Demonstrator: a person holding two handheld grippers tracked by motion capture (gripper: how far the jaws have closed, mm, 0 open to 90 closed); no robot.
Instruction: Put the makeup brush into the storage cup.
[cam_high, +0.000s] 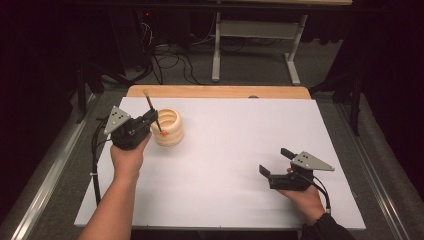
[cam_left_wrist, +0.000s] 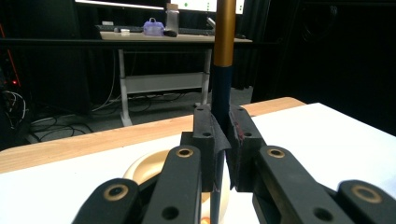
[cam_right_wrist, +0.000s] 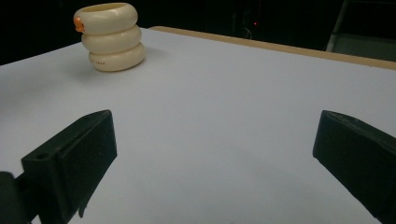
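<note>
Over at the far-left part of the white table (cam_high: 225, 165), the left gripper (cam_high: 151, 117) is clamped tight on one thin dark brush (cam_high: 152, 112) (gold band up the handle, orange tip at the bottom end). The brush stands tilted, its orange end just outside the rim of the one cream ringed holder (cam_high: 168, 127), three stacked rings by my count. The right gripper (cam_high: 274, 162) sits near the right front of the table, jaws spread wide with nothing between them, well apart from the holder. So: one brush, one holder, two grippers.
</note>
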